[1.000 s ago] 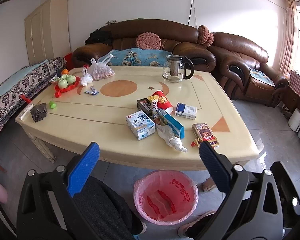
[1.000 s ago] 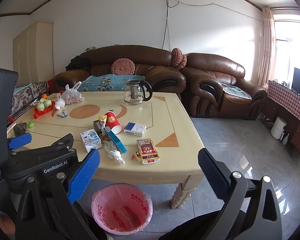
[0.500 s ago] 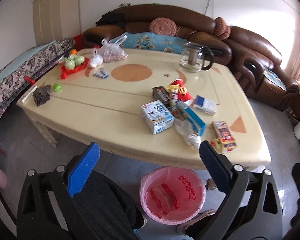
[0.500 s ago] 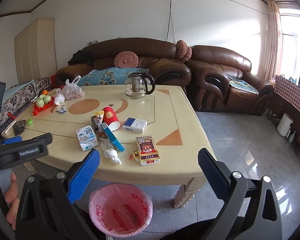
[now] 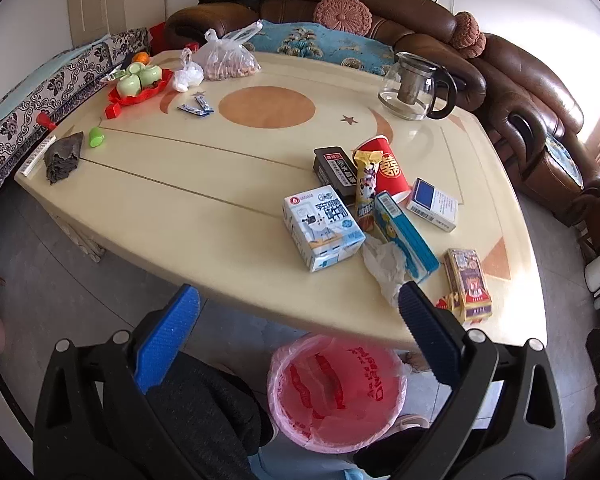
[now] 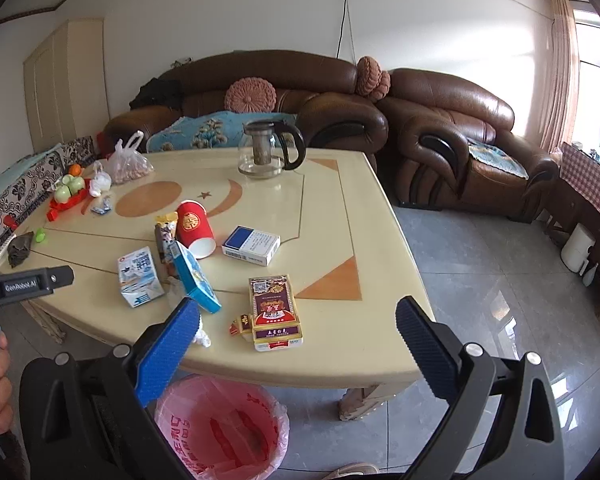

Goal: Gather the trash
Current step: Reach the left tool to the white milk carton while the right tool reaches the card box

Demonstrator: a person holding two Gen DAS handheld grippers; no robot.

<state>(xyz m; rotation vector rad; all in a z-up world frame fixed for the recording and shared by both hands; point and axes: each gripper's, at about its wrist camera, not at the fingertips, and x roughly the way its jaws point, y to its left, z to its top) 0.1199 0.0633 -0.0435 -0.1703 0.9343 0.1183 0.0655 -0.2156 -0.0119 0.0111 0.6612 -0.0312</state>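
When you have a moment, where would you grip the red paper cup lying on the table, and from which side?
Grip the red cup across its middle, coming down from above. It lies on its side with the open mouth towards the table's near edge, so its round wall is free on top. A snack wrapper lies close on one side and a blue-and-white box on the other, so a sideways approach looks cramped.

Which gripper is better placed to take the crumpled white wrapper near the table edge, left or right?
Probably left. The left gripper is open, and the crumpled white wrapper lies just beyond its right finger. The right gripper points more toward the red-gold box.
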